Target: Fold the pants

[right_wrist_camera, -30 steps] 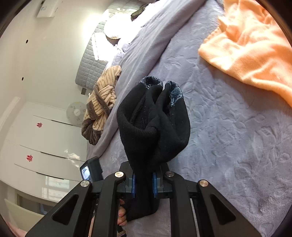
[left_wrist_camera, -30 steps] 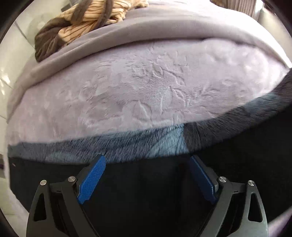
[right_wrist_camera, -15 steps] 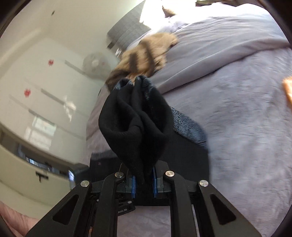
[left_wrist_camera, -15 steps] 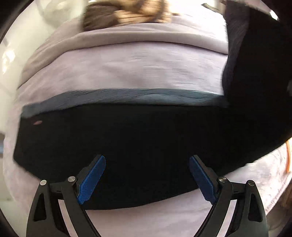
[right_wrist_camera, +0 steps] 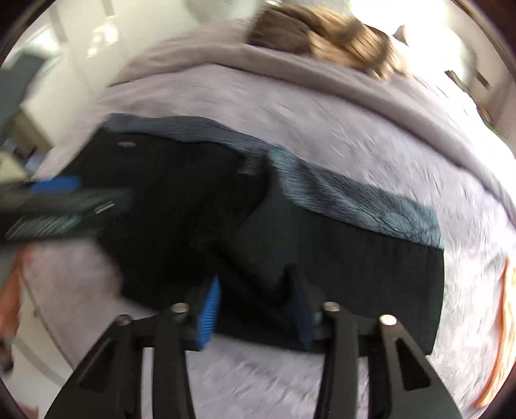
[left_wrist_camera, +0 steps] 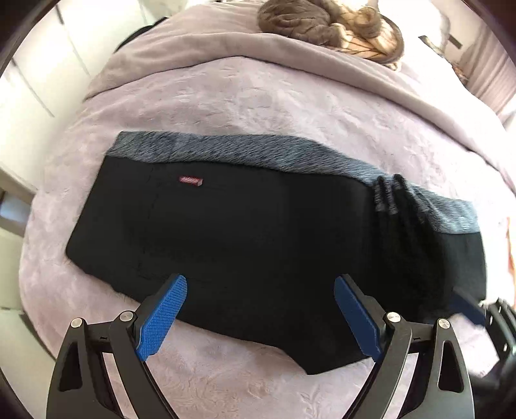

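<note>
**newbie:** Pants (left_wrist_camera: 258, 232) are black with a grey waistband (left_wrist_camera: 245, 151), lying as a wide folded slab flat on the lilac bed cover (left_wrist_camera: 245, 93). Which fold step is this?

**regular:** Looks like a fold was just laid over. The right claw (right_wrist_camera: 254, 309) sits at the pants' near edge, right of centre, jaws opening, with a hump of black cloth between them. I'd say it's letting go, not gripping.

**newbie:** And the left one?

**regular:** Left claw (left_wrist_camera: 259, 317) hangs wide open over the pants' near edge, nothing in it, pointing steeply down. Right one points down too; its view is smeared.

**newbie:** Next move?

**regular:** My guess: get the claw clear without dragging that hump, then flatten the bunched pleats by the waistband's right part, then take an end for another fold. Striped brown clothes (left_wrist_camera: 335, 29) lie well beyond the pants.
</note>
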{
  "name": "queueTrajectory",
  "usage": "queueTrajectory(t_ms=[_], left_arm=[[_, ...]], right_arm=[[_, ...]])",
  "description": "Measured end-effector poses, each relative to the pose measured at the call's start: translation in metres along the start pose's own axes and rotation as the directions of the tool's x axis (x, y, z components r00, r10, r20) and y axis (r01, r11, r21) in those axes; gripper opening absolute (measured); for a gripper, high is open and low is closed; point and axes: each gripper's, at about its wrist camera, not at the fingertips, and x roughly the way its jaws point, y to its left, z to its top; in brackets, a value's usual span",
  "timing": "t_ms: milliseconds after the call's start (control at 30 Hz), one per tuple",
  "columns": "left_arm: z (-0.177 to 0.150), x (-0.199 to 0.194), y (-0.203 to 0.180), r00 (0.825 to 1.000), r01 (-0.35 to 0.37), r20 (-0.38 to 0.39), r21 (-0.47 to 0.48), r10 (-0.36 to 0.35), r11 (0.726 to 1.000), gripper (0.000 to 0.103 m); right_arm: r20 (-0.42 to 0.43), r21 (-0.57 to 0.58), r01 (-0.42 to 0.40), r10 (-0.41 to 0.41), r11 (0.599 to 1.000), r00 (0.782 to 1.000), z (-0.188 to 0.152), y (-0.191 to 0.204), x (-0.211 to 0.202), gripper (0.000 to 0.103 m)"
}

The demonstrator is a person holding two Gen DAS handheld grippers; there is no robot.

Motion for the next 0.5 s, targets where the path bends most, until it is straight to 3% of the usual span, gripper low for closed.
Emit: queueTrajectory(t_ms=[100,167,267,400,467,500], left_arm=[[0.014,0.003,-0.015,0.991,0.129,-0.031,0.027,-0.129,0.991,0.094],[0.016,0.007,-0.033,0.970,0.231,-0.080,0.029,-0.228,0.973,0.094],[0.017,0.024,-0.055,0.942,0.302,-0.160,0.012,-0.296,0.953,0.094],[0.021,0.046,-0.078,0.940,0.286,-0.200,0.022,-0.276,0.958,0.094],[0.023,0.056,-0.085,0.937,0.278,-0.223,0.016,-0.268,0.960,0.093],[0.022,0.061,-0.087,0.939,0.271,-0.227,0.019,-0.260,0.962,0.083]], right_arm=[[0.027,0.257,-0.189,0.189,0.948,0.982,-0.015,-0.042,-0.015,0.052],[0.089,0.553,-0.299,0.302,0.778,0.949,-0.037,-0.096,-0.011,0.053],[0.191,0.773,-0.383,0.390,0.505,0.901,-0.077,-0.148,0.006,0.053],[0.274,0.842,-0.425,0.414,0.332,0.868,-0.101,-0.173,0.028,0.053],[0.349,0.865,-0.464,0.433,0.193,0.831,-0.111,-0.180,0.045,0.054],[0.383,0.872,-0.474,0.431,0.122,0.817,-0.117,-0.182,0.053,0.051]])
